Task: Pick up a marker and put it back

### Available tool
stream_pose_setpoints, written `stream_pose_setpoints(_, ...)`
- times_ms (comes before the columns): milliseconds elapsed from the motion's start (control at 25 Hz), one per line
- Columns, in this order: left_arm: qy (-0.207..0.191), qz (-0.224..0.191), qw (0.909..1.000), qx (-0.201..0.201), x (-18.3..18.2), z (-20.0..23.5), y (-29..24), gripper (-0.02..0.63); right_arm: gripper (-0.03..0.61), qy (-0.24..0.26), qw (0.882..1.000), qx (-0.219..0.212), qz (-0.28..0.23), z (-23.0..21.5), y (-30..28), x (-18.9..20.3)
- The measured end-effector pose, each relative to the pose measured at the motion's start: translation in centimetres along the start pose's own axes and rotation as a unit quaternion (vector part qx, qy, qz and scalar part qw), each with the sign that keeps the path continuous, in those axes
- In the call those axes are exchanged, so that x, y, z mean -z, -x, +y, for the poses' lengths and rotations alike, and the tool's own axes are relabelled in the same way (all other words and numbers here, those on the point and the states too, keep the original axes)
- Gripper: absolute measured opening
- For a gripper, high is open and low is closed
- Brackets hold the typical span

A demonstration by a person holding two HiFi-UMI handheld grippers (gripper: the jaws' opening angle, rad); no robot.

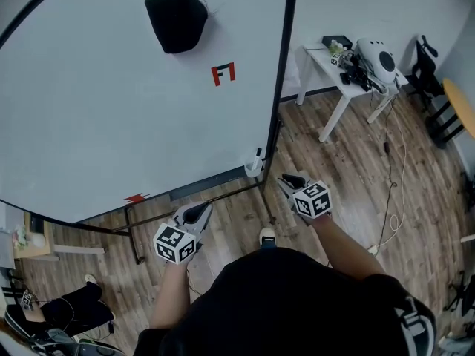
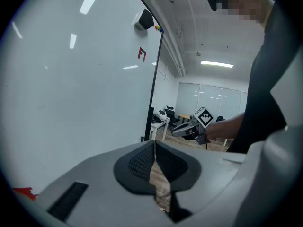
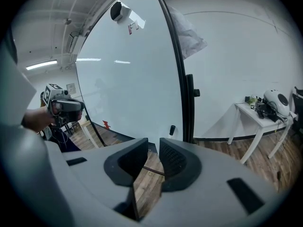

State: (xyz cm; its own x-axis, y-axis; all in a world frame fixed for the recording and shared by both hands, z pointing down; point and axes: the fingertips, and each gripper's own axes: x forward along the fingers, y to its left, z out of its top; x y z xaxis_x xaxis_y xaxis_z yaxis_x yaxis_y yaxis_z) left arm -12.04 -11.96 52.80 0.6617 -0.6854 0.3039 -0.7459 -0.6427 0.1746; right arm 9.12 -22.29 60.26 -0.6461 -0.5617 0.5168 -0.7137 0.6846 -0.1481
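- Right below the head camera, the person's dark-clad torso fills the bottom of the view, both forearms reach forward, and one shoe [image 1: 267, 236] shows on the wood floor [image 1: 349, 169].
- Left gripper [image 1: 202, 211]: its own view shows the two dark pads meeting at the tips, with only a sliver of floor below that meeting point and nothing held.
- Right gripper [image 1: 291, 182]: its pads stand apart with a clear gap. Only floorboards show through it, so it is empty. It is held a little ahead of the left one, and neither touches anything.
- Just beyond the right gripper, the marker [image 1: 257, 154] stands upright, dark cap up, in a small pale holder [image 1: 253, 169] at the foot of the whiteboard's right-hand frame post. It is untouched and lies ahead of the spread jaws in the right gripper view.
- Further on, the whiteboard [image 1: 111, 110] takes up most of the scene. It carries a small red mark [image 1: 136, 197] near its lower edge, a red drawn figure [image 1: 223, 73] higher up, and a black eraser [image 1: 176, 19] stuck near the top.
- Farthest right, a white table [image 1: 326, 65] stands against the wall with a white device [image 1: 378, 56] and dark cables on it.
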Motion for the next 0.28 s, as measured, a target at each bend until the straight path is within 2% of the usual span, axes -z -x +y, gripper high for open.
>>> stream_pose_setpoints(280,-0.009,0.001,0.9999,0.008,-0.4,-1.6,0.3,0.018,0.048,0.012,1.000,0.001,-0.006,0.9,1.4,0.0)
